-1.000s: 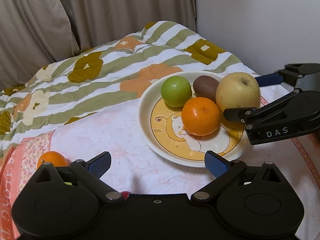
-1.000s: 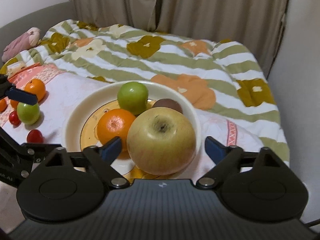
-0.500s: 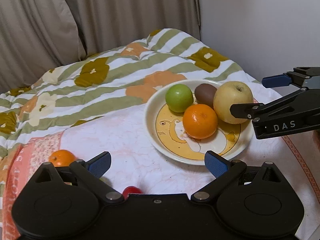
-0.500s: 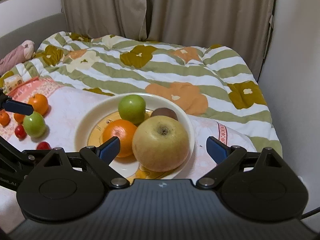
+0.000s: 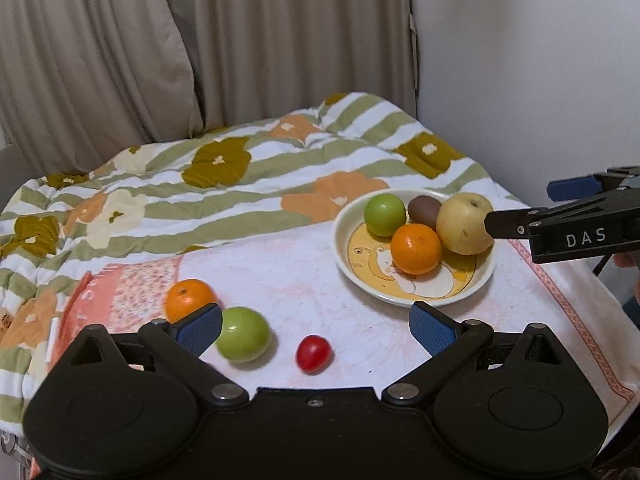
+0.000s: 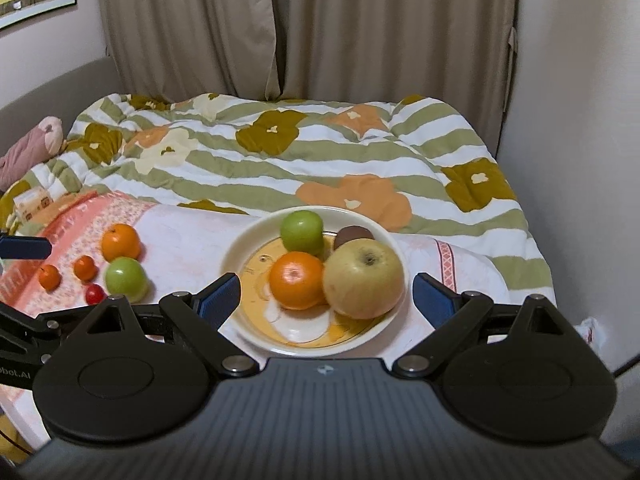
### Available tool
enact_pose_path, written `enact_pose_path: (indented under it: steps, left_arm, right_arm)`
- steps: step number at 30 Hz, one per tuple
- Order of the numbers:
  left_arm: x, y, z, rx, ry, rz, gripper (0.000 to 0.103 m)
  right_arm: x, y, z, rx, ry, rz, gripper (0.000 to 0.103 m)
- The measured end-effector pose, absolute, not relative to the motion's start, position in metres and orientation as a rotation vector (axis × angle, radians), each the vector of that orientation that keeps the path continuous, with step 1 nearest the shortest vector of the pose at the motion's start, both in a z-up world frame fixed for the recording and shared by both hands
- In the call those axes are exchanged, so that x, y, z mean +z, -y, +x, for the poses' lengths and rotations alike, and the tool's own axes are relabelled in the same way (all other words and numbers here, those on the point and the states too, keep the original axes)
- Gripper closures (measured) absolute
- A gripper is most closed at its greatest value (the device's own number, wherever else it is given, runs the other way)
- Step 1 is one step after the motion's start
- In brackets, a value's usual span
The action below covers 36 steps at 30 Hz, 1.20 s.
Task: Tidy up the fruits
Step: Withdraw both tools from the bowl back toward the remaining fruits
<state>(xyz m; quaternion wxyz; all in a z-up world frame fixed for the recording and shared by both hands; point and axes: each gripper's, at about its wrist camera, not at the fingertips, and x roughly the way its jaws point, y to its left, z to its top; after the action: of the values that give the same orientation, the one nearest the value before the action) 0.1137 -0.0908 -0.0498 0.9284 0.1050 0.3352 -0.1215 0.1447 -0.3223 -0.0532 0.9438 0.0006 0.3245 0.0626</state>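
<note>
A cream plate [image 5: 480, 284] [image 6: 236, 248] on the cloth holds a green apple [image 5: 384, 215] [image 6: 301, 228], a brown kiwi [image 5: 425, 211] [image 6: 354, 234], an orange [image 5: 416, 249] [image 6: 296, 280] and a large yellow apple [image 5: 464, 224] [image 6: 363, 278]. Loose on the cloth lie an orange [image 5: 189, 298] [image 6: 120, 242], a green apple [image 5: 243, 334] [image 6: 126, 276] and a red tomato [image 5: 313, 353] [image 6: 95, 293]. My left gripper [image 5: 316, 326] is open and empty above the loose fruit. My right gripper [image 6: 327, 294] is open and empty, held back from the plate.
Two small oranges [image 6: 85, 267] [image 6: 49, 277] lie at the cloth's left. A striped flowered quilt [image 6: 288, 152] covers the bed behind. Curtains [image 5: 200, 40] and a wall [image 5: 520, 60] close the back and right. A pink soft toy [image 6: 28, 148] lies at far left.
Both grippers have pulled back and up from the plate, which now looks smaller. The loose orange, green apple and tomato have come into the left wrist view.
</note>
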Motion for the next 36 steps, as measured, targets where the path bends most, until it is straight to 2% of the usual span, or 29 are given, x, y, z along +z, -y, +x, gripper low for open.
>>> enact_pose_path:
  steps: [8,17,28,36]
  left_arm:
    - [-0.033,0.049,0.089,-0.245,-0.632,0.210,0.001]
    - [-0.035,-0.017,0.081,-0.200,-0.622,0.208,0.001]
    - [-0.065,-0.095,0.110,-0.163,-0.645,0.206,0.002]
    - [-0.103,-0.122,0.139,-0.217,-0.686,0.219,0.003]
  right_arm:
    - [-0.029,0.274,0.116,0.121,-0.650,0.029,0.000]
    - [-0.028,0.203,0.103,0.144,-0.653,0.057,0.000]
    - [-0.058,0.134,0.113,0.114,-0.669,0.099,0.000]
    - [-0.094,0.103,0.128,0.059,-0.656,0.133,0.000]
